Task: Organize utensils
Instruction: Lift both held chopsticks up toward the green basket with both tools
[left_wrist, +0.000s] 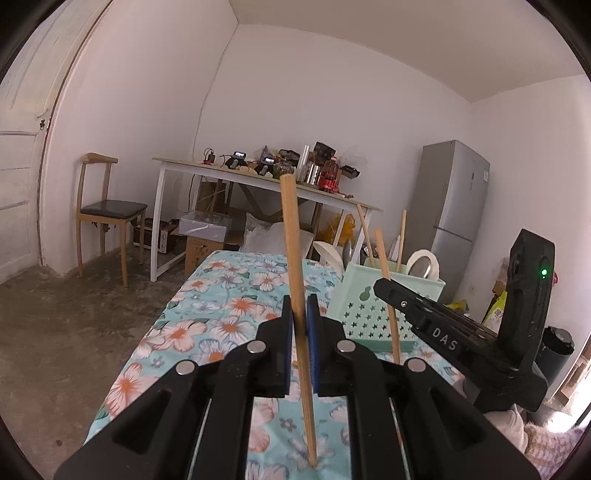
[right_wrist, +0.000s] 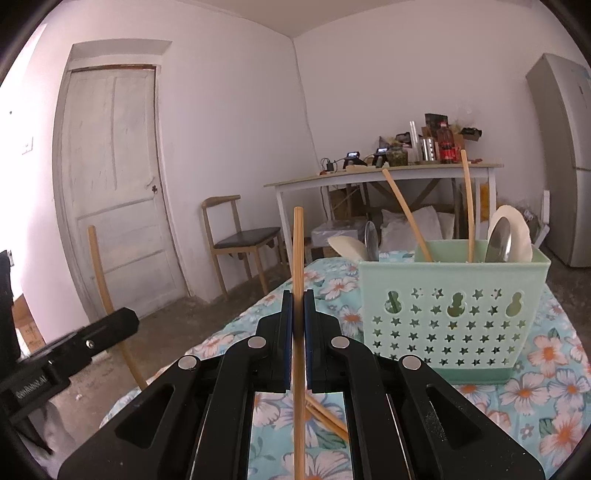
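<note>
The left gripper (left_wrist: 300, 321) pinches a wooden chopstick (left_wrist: 295, 258) between its blue pads, jaws nearly together. The stick stands almost upright, its upper end well above the fingertips and its lower tip down on the floral tablecloth (left_wrist: 221, 317). The right gripper (right_wrist: 298, 317) is likewise clamped on a second chopstick (right_wrist: 297, 258), also close to vertical and running down between the arms of the tool. In the right wrist view, more loose chopsticks (right_wrist: 328, 415) lie on the cloth just under that gripper.

A mint-green utensil basket (right_wrist: 454, 325) with star-shaped holes stands on the cloth, ahead and to the right of the right gripper, near the table's right edge. Two chopsticks (right_wrist: 406, 218) lean inside it, along with a metal spoon (right_wrist: 498, 243) and a white spoon (right_wrist: 517, 229). Another white spoon (right_wrist: 345, 245) and a metal one (right_wrist: 371, 236) show just behind its left end; whether they sit in the basket cannot be told.

Beyond the table are a bare concrete floor, a wooden chair (left_wrist: 107, 214) with a dark seat, a white-legged desk (left_wrist: 258, 181) crowded with clutter, a grey fridge (left_wrist: 450, 206) and a white panelled door (right_wrist: 114, 184).

In the left wrist view, the right gripper's side bears the letters "DAS" (left_wrist: 445, 339).
</note>
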